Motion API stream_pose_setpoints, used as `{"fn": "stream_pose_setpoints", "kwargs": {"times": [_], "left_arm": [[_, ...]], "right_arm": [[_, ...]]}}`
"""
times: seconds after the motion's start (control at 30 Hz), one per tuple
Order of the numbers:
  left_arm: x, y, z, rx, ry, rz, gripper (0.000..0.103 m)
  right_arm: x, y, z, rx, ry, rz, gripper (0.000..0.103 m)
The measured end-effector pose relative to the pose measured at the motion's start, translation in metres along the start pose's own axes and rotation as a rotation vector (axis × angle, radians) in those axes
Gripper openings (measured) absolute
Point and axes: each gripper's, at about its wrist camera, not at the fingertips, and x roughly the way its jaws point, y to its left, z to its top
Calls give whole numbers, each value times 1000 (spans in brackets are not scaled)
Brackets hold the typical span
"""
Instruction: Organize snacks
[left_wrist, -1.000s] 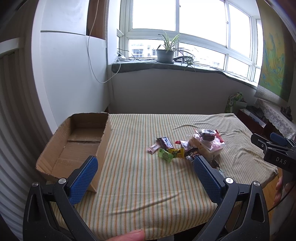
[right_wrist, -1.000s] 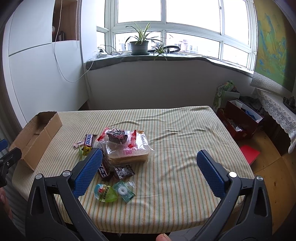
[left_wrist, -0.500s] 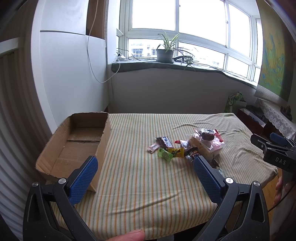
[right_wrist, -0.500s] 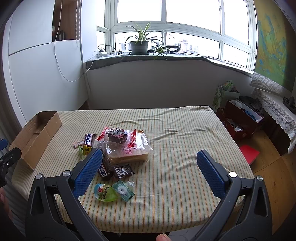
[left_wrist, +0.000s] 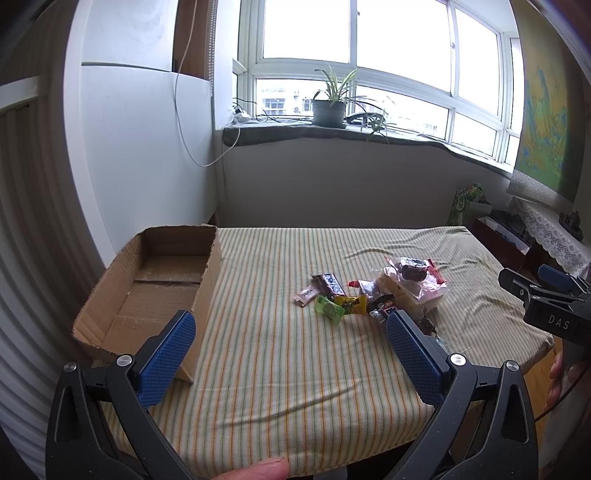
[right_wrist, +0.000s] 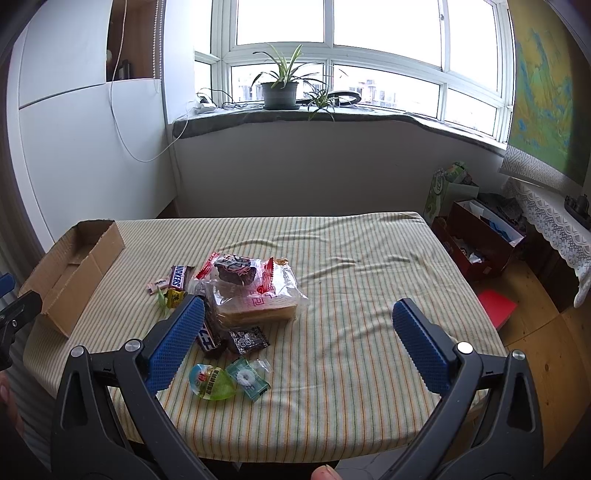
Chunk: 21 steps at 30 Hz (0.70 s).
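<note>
Mostly I see crinkly bright wrappers: the snacks (right_wrist: 236, 295) lie heaped mid-table on the striped cloth (right_wrist: 369, 295), a bagged bread slab (right_wrist: 258, 302) largest. My left gripper (left_wrist: 291, 343) and right gripper (right_wrist: 299, 332) both gape wide, holding nothing. Cardboard box (left_wrist: 155, 288) sits well left.

Cardboard box (left_wrist: 155, 291) at the table's (left_wrist: 280, 354) left edge; snacks (right_wrist: 236, 295) piled right (mid-table)
</note>
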Motion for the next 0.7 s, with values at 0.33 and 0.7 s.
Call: {"fn": "stream_pose_setpoints", "kwargs": {"times": [0.33, 0.7], "left_arm": [[0, 1, 0, -1, 1, -1, 103], [-1, 1, 1, -1, -1, -2, 103]], "right_arm": [[-1, 0, 0, -1, 0, 0, 103], [-1, -1, 0, -2, 2, -1, 103]]}}
